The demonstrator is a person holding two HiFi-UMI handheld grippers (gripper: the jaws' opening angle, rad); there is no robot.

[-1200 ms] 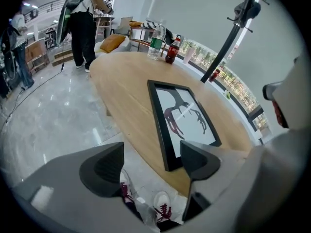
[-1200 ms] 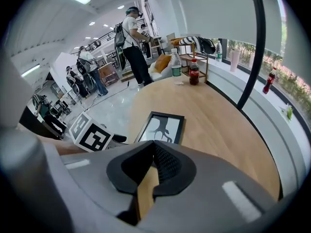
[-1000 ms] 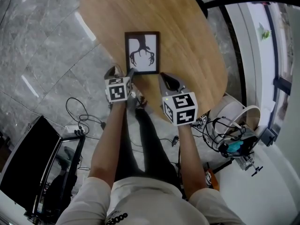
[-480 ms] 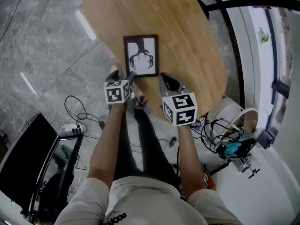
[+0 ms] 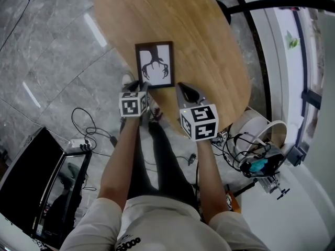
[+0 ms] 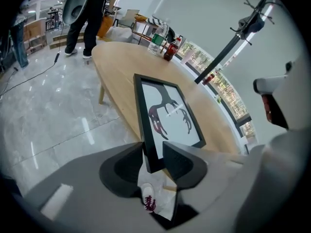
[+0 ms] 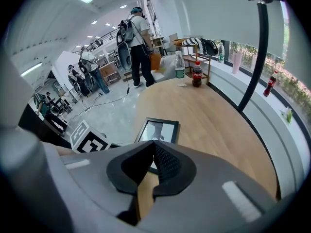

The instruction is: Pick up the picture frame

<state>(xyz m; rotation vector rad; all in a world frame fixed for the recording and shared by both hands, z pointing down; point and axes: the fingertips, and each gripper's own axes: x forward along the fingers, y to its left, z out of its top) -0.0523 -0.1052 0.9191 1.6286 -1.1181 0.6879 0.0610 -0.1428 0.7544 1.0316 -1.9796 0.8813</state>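
The picture frame (image 5: 154, 64), black-edged with a dark antler print on white, lies flat near the front edge of the oval wooden table (image 5: 209, 35). My left gripper (image 5: 142, 83) reaches over the frame's near left corner. In the left gripper view the frame (image 6: 167, 113) has that corner between my left gripper's (image 6: 154, 157) closing jaws, both pads against its black edge. My right gripper (image 5: 184, 88) hovers just right of the frame's near side, shut on nothing. The right gripper view shows the frame (image 7: 158, 130) beyond my right gripper's (image 7: 154, 147) touching tips.
Several bottles (image 6: 163, 42) stand at the table's far end. People (image 7: 138, 42) stand on the grey floor beyond it. Cables (image 5: 89, 132) and a black case (image 5: 31, 177) lie at the left; a white bucket (image 5: 256, 124) with wires sits at the right. A black pole (image 7: 257, 47) rises by the window.
My left gripper has moved forward onto the frame's near left corner and its jaws have narrowed around it. The right gripper has stayed where it was.
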